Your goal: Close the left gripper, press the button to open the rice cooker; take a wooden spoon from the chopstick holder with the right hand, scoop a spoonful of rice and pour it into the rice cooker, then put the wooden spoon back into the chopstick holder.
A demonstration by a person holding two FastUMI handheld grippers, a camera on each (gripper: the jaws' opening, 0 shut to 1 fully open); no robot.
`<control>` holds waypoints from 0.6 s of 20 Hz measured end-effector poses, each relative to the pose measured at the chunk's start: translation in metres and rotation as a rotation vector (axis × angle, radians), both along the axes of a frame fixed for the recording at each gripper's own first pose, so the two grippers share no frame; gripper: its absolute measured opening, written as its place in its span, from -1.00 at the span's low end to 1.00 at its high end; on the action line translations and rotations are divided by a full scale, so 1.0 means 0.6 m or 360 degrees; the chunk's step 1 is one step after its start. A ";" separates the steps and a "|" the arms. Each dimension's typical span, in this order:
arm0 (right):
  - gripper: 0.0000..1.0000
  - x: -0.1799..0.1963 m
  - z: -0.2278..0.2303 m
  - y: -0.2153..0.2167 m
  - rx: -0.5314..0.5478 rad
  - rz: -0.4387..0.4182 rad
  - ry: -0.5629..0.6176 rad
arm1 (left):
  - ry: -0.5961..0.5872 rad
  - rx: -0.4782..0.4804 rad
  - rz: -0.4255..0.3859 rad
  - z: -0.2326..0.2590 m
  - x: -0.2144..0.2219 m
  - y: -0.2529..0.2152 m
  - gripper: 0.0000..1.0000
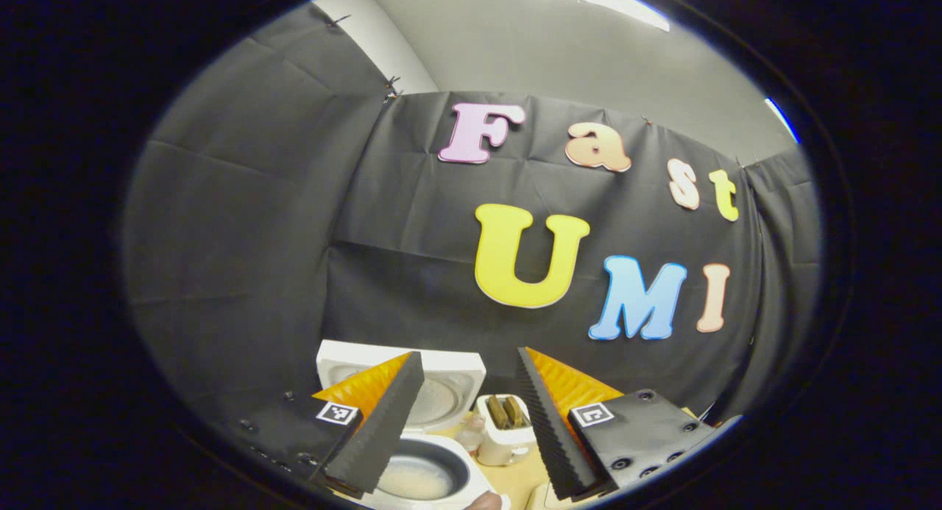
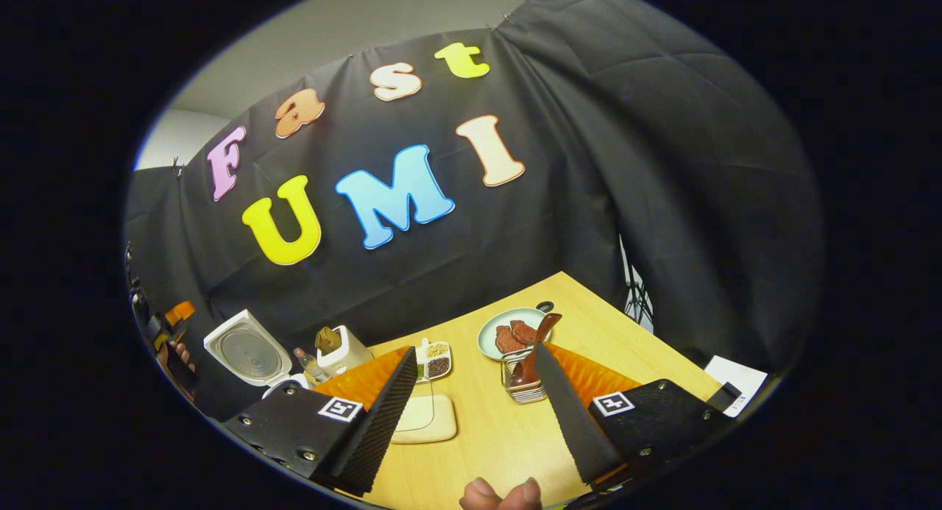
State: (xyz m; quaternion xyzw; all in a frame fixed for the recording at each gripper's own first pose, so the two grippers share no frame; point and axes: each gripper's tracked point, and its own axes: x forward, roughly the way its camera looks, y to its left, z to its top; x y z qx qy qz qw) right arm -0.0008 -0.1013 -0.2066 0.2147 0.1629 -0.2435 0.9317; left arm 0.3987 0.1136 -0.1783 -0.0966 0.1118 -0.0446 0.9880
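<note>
The white rice cooker (image 1: 441, 392) stands open, lid up, with pale rice in its inner pot (image 1: 419, 479). It sits just beyond my open left gripper (image 1: 467, 357), whose fingers hold nothing. The cooker (image 2: 249, 357) also appears at the far left of the table in the right gripper view, lid raised. My right gripper (image 2: 475, 350) is open and empty above the table. A reddish-brown wooden spoon (image 2: 547, 324) stands in the clear chopstick holder (image 2: 521, 388), just beyond the right finger. A small divided dish of grains (image 2: 434, 360) lies between the fingers, farther off.
A white block with brown pieces (image 1: 505, 420) stands right of the cooker. On the wooden table (image 2: 500, 436) lie a pale green plate of red meat (image 2: 508, 335) and a flat cream board (image 2: 425, 419). The other gripper and a hand (image 2: 173, 333) sit at the far left.
</note>
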 end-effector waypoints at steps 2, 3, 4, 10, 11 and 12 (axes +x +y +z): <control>0.96 0.008 0.014 0.051 0.0003 0.0047 0.0005 | -0.0005 -0.0019 0.0047 -0.013 0.076 0.028 0.66; 0.96 0.011 0.020 0.068 0.0003 0.0060 0.0010 | 0.0023 -0.0019 0.0095 -0.029 0.111 0.047 0.66; 0.97 0.006 0.026 0.078 0.0000 0.0064 0.0018 | 0.0063 -0.0026 0.0138 -0.052 0.146 0.063 0.66; 0.96 -0.036 0.020 0.100 0.0006 0.0005 0.0095 | 0.0396 0.0085 0.0194 -0.209 0.244 0.096 0.93; 0.96 -0.041 0.018 0.099 0.0024 -0.0012 0.0101 | 0.0375 0.0210 0.0201 -0.214 0.254 0.099 0.93; 0.96 -0.044 0.014 0.098 0.0035 -0.0024 0.0108 | 0.0387 0.0279 0.0189 -0.224 0.253 0.094 0.80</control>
